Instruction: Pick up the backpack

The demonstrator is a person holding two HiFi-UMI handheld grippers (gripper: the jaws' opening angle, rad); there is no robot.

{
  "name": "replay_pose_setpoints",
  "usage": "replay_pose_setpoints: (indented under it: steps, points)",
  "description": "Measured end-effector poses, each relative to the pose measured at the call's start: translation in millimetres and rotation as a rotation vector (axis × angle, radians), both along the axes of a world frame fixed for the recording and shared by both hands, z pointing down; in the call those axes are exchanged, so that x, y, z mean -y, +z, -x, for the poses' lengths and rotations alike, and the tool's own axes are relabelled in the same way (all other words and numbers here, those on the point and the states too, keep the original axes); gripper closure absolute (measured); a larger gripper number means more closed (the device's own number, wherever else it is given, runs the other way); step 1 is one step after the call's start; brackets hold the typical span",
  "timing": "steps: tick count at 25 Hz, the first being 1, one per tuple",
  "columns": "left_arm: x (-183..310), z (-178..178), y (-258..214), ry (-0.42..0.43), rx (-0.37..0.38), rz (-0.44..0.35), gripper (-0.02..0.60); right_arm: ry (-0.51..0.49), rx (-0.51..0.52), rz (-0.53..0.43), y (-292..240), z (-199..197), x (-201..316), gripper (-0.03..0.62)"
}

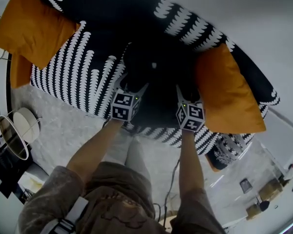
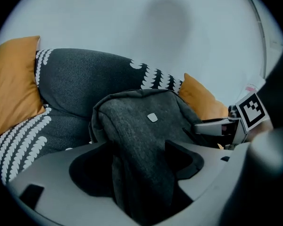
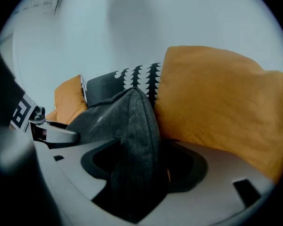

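Observation:
A dark grey fabric backpack (image 1: 155, 66) stands upright on the seat of a black sofa with a white pattern (image 1: 83, 67). Both grippers reach down onto it from the front. My left gripper (image 1: 136, 82) has the backpack's left side (image 2: 146, 121) between its jaws; the fabric fills the gap and touches both pads (image 2: 179, 157). My right gripper (image 1: 185, 89) holds the right side ridge (image 3: 134, 121) the same way, close against an orange cushion (image 3: 217, 102). In the head view the fingertips are hard to make out against the dark bag.
A second orange cushion (image 1: 34, 28) leans at the sofa's left end. A pale rug (image 1: 63, 126) lies in front of the sofa. A round side table (image 1: 14, 130) stands at the left, small clutter (image 1: 263, 194) at the lower right. A white wall (image 2: 132, 22) rises behind the sofa.

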State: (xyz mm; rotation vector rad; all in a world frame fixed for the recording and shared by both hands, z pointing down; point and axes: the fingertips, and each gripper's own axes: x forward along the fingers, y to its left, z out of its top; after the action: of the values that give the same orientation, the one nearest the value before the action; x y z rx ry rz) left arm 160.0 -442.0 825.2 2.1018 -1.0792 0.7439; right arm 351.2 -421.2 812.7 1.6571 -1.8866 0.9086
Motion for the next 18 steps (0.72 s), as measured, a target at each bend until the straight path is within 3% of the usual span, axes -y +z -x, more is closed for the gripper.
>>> replay_pose_setpoints:
  steps: [7,13,18]
  points:
    - [4.1,4.5,-7.9,-0.053,-0.080,0.055,0.366,-0.023,0.016,0.025,0.6,5.6,-1.2,0.360]
    - [2.0,2.7,-14.1,-0.039,-0.037,0.070,0.459,-0.025,0.091,0.031,-7.6,18.0,-7.3,0.495]
    - [-6.0,3.0,-28.1,-0.033,-0.017,0.061,0.502,-0.020,0.136,0.009,-26.1,24.9,-17.9,0.522]
